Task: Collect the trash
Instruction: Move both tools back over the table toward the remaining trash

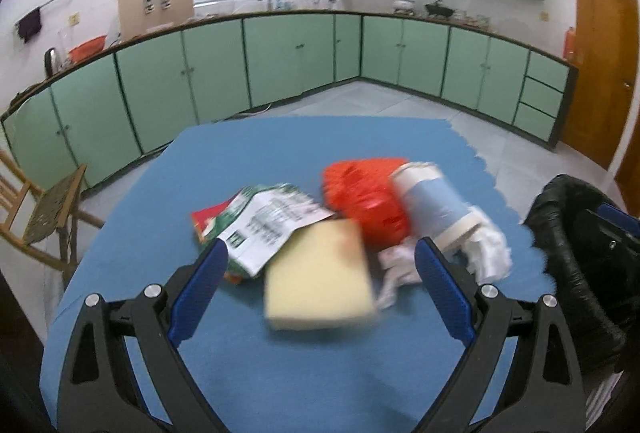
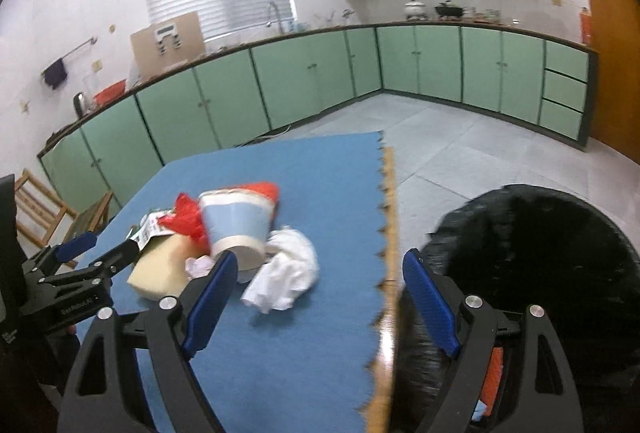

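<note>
A heap of trash lies on the blue mat (image 1: 248,373): a green, white and red wrapper (image 1: 264,229), a pale yellow sponge block (image 1: 320,281), a red plastic bag (image 1: 364,201), a blue-and-white paper cup (image 1: 436,209) on its side and crumpled white tissue (image 1: 488,253). My left gripper (image 1: 320,247) hangs open just short of the sponge and touches nothing. In the right wrist view my right gripper (image 2: 320,257) is open and empty, near the cup (image 2: 236,225) and tissue (image 2: 288,273). The left gripper (image 2: 106,248) shows there beside the sponge (image 2: 164,269).
A bin lined with a black bag (image 2: 540,253) stands off the mat's right edge, also seen as the black bag (image 1: 572,233) in the left wrist view. Wooden chairs (image 1: 44,213) stand to the left. Green cabinets (image 1: 280,57) line the far walls across a grey tiled floor.
</note>
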`<state>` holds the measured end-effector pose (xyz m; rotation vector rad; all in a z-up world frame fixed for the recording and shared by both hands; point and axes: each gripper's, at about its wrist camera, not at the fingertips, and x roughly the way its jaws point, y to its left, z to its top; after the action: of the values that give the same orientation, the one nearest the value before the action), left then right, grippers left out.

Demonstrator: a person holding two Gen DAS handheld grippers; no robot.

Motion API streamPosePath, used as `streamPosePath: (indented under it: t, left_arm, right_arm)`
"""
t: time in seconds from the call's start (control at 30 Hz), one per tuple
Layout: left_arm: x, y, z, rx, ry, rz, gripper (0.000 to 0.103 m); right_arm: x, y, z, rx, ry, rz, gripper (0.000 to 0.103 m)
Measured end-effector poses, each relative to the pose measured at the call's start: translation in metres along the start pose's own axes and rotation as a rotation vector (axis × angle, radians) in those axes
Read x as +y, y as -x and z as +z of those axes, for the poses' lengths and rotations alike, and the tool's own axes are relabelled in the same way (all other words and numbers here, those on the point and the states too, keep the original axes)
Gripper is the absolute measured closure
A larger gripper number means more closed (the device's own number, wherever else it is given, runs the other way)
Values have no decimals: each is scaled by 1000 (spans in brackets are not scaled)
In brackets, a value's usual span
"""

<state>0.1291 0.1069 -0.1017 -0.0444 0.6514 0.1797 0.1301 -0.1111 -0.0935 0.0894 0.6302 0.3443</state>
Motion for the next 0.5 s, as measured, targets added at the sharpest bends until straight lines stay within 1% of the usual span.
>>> streamPosePath:
  t: [0.17, 0.3, 0.37, 0.5]
  left_arm:
    - [11, -7, -10, 31, 8, 22, 11]
    - [9, -12, -16, 53, 10, 23, 11]
    - [8, -14, -17, 63, 10, 22, 11]
    - [5, -21, -21, 79, 11, 18, 11]
  right_arm:
    - [17, -25, -8, 48, 35, 12, 21]
    - [18, -41, -14, 94, 52, 15, 25]
    - [17, -48, -17, 110, 50, 11, 25]
    - [13, -60, -18, 135, 47, 3, 29]
